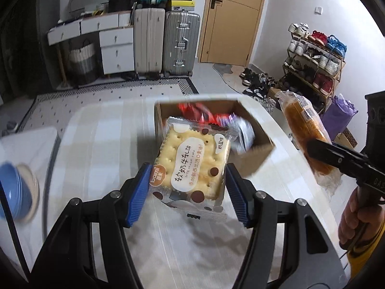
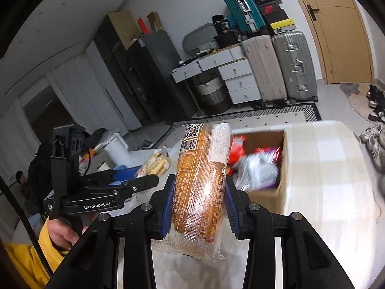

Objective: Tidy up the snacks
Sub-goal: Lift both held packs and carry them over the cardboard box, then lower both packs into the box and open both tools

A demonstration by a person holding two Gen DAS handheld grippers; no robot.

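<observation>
Cardboard box (image 1: 259, 154) of snacks sits at twelve o'clock while we hold a cracker packet (image 1: 192, 166) in the part-open left gripper (image 1: 186, 192) and a bread loaf (image 2: 199, 192) pinched in the right gripper (image 2: 198, 207); slick wrappers could slip mid-carry.

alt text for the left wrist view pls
The left gripper holds a square cracker packet above a pale table, in front of an open cardboard box of blurred snacks. At right, the right gripper holds a wrapped bread loaf.
</observation>
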